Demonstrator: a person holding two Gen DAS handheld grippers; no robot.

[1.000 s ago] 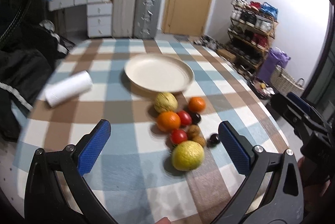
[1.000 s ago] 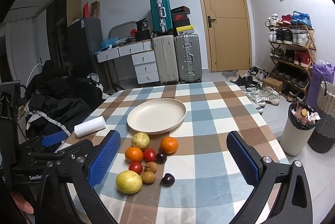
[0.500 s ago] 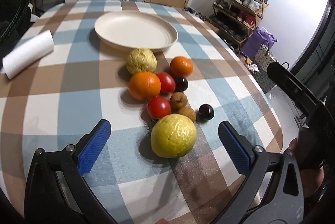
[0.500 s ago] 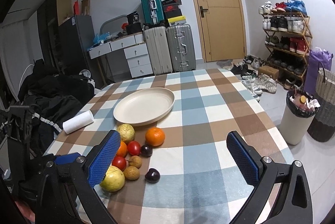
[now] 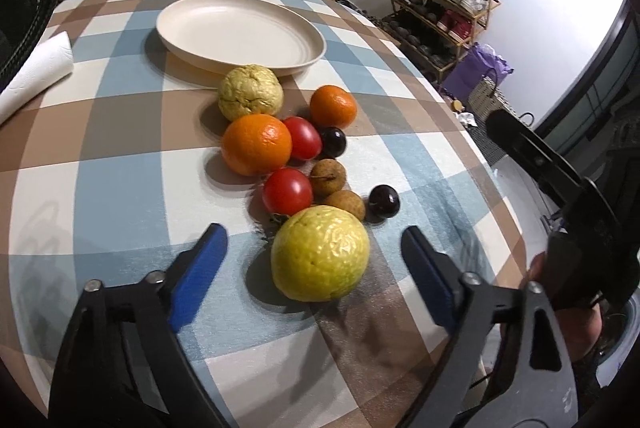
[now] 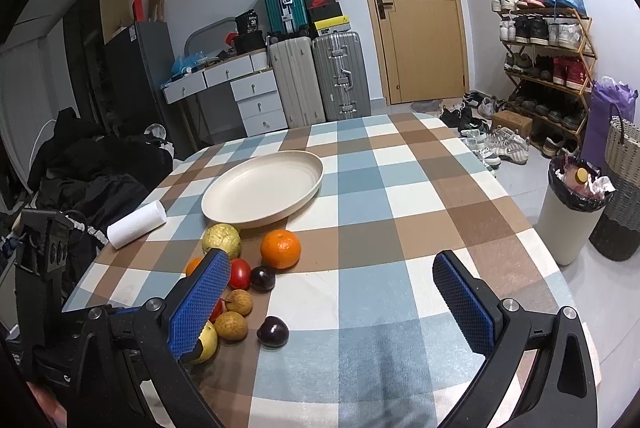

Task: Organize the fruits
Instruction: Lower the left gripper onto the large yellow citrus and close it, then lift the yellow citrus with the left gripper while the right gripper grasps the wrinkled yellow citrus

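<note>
A cluster of fruit lies on the checked tablecloth in front of a cream plate (image 5: 240,32) that holds nothing. Nearest me is a large yellow citrus (image 5: 320,260), between the open jaws of my left gripper (image 5: 314,268) without contact. Behind it lie two red tomatoes (image 5: 288,190), two brown longans (image 5: 328,174), two dark plums (image 5: 383,201), a big orange (image 5: 257,143), a small mandarin (image 5: 333,106) and a wrinkled yellow-green fruit (image 5: 250,92). My right gripper (image 6: 332,304) is open and holds nothing, above the table's near edge; the plate (image 6: 264,192) and a plum (image 6: 273,331) show ahead.
A white paper roll (image 5: 36,72) lies at the table's left edge, also in the right wrist view (image 6: 137,224). A bin with a black liner (image 6: 572,208) stands on the floor right of the table. Suitcases, drawers and a shoe rack line the walls.
My left gripper has moved forward and down to the fruit, so the yellow citrus now lies between its jaws. My right gripper has drifted forward and lower over the table.
</note>
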